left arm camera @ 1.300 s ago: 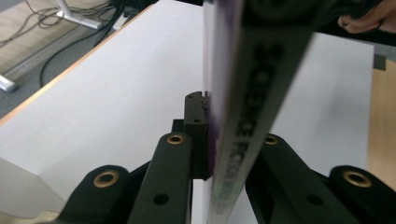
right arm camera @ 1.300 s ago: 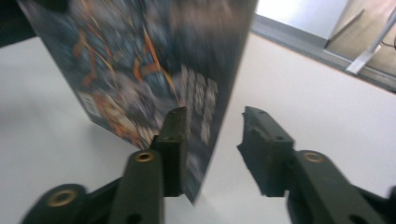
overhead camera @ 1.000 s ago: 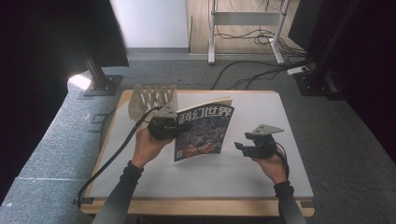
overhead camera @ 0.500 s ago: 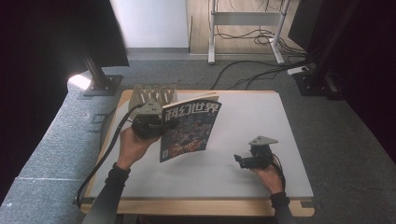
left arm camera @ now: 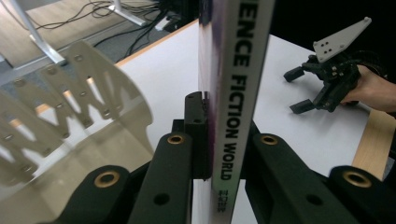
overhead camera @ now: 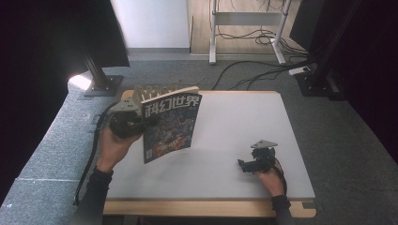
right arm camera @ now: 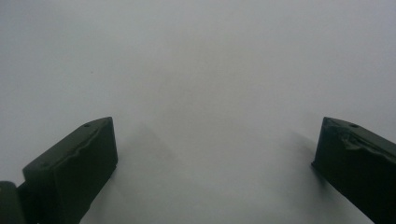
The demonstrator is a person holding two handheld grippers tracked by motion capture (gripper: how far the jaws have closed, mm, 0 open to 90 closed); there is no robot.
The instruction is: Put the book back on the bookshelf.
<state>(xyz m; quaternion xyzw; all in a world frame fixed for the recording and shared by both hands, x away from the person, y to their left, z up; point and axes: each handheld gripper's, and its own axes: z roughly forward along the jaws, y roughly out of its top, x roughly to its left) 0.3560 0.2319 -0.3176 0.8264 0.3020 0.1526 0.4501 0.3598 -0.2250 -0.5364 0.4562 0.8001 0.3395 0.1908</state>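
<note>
A magazine [overhead camera: 171, 125] with a colourful cover and Chinese title is held upright above the left of the white table [overhead camera: 234, 122]. My left gripper [overhead camera: 141, 123] is shut on its spine edge; in the left gripper view the spine [left arm camera: 233, 93] reads "Science Fiction World" and stands clamped between the black jaws. A clear slotted rack [overhead camera: 155, 91] stands at the table's far left corner, just behind the magazine, and shows as the clear rack [left arm camera: 60, 116] left of the jaws. My right gripper [overhead camera: 245, 165] rests low at the table's near right, open, with nothing between its fingers [right arm camera: 74, 158].
The table's wooden front edge [overhead camera: 206, 207] runs below both forearms. A black cable [overhead camera: 89, 159] trails from the left gripper off the left side. A monitor stand base [overhead camera: 101, 84] and floor cables [overhead camera: 263, 70] lie beyond the table.
My left gripper has carried the magazine left and toward the rack, tilting it more upright. The right gripper has drawn back toward the near right edge and lowered.
</note>
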